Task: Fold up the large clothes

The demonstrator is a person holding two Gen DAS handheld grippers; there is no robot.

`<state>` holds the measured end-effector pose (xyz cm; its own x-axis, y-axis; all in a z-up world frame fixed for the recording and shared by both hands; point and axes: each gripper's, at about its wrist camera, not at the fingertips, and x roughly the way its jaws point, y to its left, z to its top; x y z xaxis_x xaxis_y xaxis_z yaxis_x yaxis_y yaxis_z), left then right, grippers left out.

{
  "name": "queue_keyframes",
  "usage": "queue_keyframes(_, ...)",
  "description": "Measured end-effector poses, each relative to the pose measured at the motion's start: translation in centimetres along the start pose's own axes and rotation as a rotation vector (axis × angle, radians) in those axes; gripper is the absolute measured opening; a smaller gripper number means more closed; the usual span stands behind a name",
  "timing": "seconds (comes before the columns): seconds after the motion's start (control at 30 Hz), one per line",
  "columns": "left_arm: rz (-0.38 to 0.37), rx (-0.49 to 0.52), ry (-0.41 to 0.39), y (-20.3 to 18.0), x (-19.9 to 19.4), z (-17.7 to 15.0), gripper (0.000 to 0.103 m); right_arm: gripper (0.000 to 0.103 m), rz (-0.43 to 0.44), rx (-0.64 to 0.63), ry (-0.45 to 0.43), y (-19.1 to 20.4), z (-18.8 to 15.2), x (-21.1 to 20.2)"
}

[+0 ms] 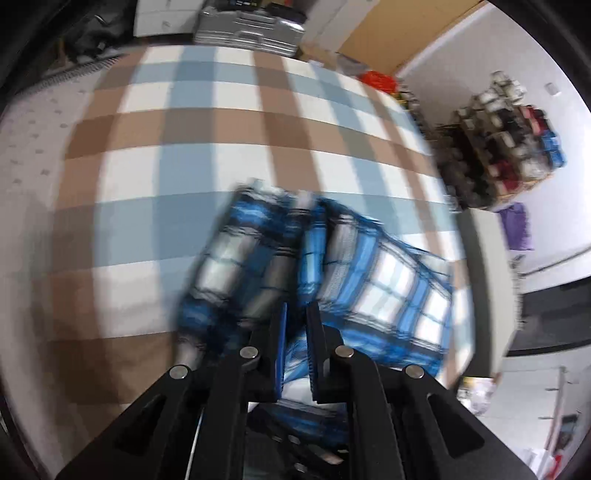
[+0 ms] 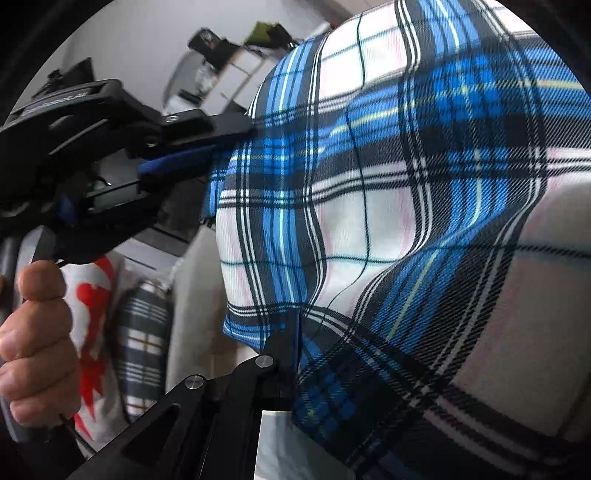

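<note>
A blue, white and black plaid shirt hangs in the air above a bed with a brown, blue and white checked cover. My left gripper is shut on an edge of the shirt; it also shows in the right wrist view, biting the cloth's left edge. The shirt fills most of the right wrist view. My right gripper is shut on a lower fold of it; only its left finger shows, the other is hidden behind the cloth.
A silver suitcase stands beyond the bed's far edge. A shelf of shoes stands at the right wall. A hand holds the left gripper's handle. A plaid pillow and a red-and-white cloth lie below.
</note>
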<state>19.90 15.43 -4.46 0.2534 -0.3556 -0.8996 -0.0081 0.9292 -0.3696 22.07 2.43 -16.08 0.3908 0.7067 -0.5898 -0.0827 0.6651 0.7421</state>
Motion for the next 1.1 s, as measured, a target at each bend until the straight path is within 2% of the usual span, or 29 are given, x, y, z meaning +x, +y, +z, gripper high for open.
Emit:
queue_keyframes(0.07,0.001,0.022,-0.004,-0.4,-1.3,-0.4,0.005,0.034,0.028,-0.027,0.071,0.3,0.0,0.0)
queue_keyframes(0.13,0.003,0.022,-0.025,-0.8,-2.6,-1.0,0.008,0.068,0.099,-0.095,0.124,0.8,-1.7,-1.6)
queue_keyframes(0.17,-0.008,0.035,-0.039,-1.2,-3.2,-1.4,0.016,0.077,0.117,-0.142,0.146,1.2,-2.6,-2.8)
queue_keyframes(0.2,-0.021,0.049,-0.049,-1.3,-3.6,-1.7,0.025,0.092,0.116,-0.174,0.146,1.4,-3.8,-4.3)
queue_keyframes(0.23,-0.037,0.064,-0.061,-1.6,-3.8,-2.3,0.047,0.098,0.135,-0.206,0.131,1.4,-4.6,-5.7)
queue_keyframes(0.27,-0.052,0.079,-0.071,-1.9,-3.8,-2.9,0.061,0.098,0.166,-0.243,0.122,1.3,-5.4,-7.0)
queue_keyframes(0.33,-0.081,0.110,-0.073,-2.4,-3.4,-3.8,0.061,0.096,0.186,-0.285,0.104,0.2,-6.2,-10.1)
queue_keyframes(0.37,-0.095,0.137,-0.059,-2.8,-2.8,-4.2,0.061,0.096,0.201,-0.292,0.068,-0.9,-6.4,-12.4)
queue_keyframes(0.47,-0.093,0.191,-0.022,-3.0,-0.3,-4.6,0.061,0.101,0.156,-0.276,-0.050,-3.6,-5.4,-17.9)
queue_keyframes(0.57,-0.056,0.158,0.035,-1.6,3.1,-4.9,0.061,0.103,0.084,-0.282,-0.165,-4.6,-2.9,-21.3)
queue_keyframes(0.63,-0.030,0.111,0.053,0.0,4.8,-5.0,0.061,0.103,0.025,-0.299,-0.197,-4.6,-0.7,-22.0)
queue_keyframes(0.7,-0.046,0.051,0.053,1.8,5.9,-5.1,0.061,0.103,0.001,-0.333,-0.170,-4.4,1.1,-21.4)
queue_keyframes(0.8,-0.131,-0.001,0.013,3.5,5.7,-5.2,0.061,0.103,-0.153,-0.399,-0.066,-3.7,2.0,-17.8)
queue_keyframes(0.87,-0.123,0.001,0.021,3.8,5.5,-4.9,0.061,0.103,-0.356,-0.500,-0.009,-3.0,1.7,-15.0)
queue_keyframes(0.9,-0.109,0.006,0.025,3.8,5.4,-4.8,0.061,0.103,-0.528,-0.618,-0.002,-2.5,0.7,-13.2)
queue_keyframes(0.93,-0.084,0.010,0.035,3.8,5.3,-4.6,0.061,0.103,-0.582,-0.697,0.003,-2.2,-0.7,-12.1)
queue_keyframes(1.03,-0.050,0.006,0.056,3.8,4.8,-4.1,0.061,0.102,-0.614,-0.767,0.032,-1.6,-2.1,-11.5)
queue_keyframes(1.1,-0.050,-0.010,0.062,3.9,5.0,-3.5,0.061,0.103,-0.606,-0.812,0.205,-2.2,-3.2,-9.9)
